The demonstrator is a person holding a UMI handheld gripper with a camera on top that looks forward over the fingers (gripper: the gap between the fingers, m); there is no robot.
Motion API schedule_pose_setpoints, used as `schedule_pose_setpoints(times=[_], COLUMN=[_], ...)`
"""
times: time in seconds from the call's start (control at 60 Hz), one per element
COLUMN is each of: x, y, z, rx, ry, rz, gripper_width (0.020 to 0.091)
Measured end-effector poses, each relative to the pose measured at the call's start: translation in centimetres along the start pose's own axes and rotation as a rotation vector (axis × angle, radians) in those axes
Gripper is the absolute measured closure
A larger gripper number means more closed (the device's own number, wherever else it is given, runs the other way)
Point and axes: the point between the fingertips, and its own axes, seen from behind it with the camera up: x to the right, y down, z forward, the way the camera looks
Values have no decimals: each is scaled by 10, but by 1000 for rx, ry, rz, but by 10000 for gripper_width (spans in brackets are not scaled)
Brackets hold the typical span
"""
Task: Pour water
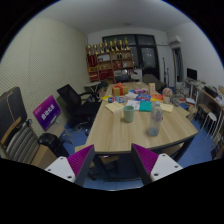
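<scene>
While the gripper (114, 162) hangs high and well back from a wooden table (125, 135), its two fingers stand spread apart with nothing between them, and only their tips with the magenta pads (80, 158) show, the rest being cut off below. On the table, beyond the fingers, a pale green cup (128, 113) stands upright, and just beside it to the right stands a clear bottle (155, 121), hard to make out against the wood; whether it holds water cannot be told. Both are well apart from the fingers. Farther back the tabletop carries a clutter of coloured items (140, 97), among them something teal and something pink, too small to name. A black office chair (72, 103) stands to the left of the table, and nearer, another chair (22, 138) is partly cut off. A purple sign (47, 110) stands between them, its writing unreadable. Against the far wall a shelf (108, 58) holds rows of small gold-coloured objects, possibly trophies, with a dark doorway (147, 55) beside it. To the right, a desk (208, 100) with equipment is mostly hidden. The floor (205, 150) is blue.
</scene>
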Motion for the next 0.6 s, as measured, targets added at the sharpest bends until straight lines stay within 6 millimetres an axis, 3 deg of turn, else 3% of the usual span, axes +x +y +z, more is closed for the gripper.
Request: schedule_pose_setpoints(times=[0.017, 0.033, 0.117, 0.133, 0.15, 0.167, 0.217, 0.317, 0.433, 0.5, 0.6], x=[-8, -1, -9, 5, -23, -35, -42, -32, 6, 51, 109], y=[2, 2, 2, -4, 4, 7, 8, 5, -3, 0, 2], z=[3, -1, -3, -7, -3, -2, -2, -2, 12, 21, 54], rx=[-5, -10, 1, 3, 9, 12, 15, 44, 125, 145, 149], ry=[0, 0, 26, 27, 37, 43, 53, 68, 115, 176, 234], rz=[6, 7, 5, 1, 1, 2, 10, 23, 2, -13, -34], gripper_width=[298, 298, 301, 300, 303, 303, 304, 309, 319, 320, 315])
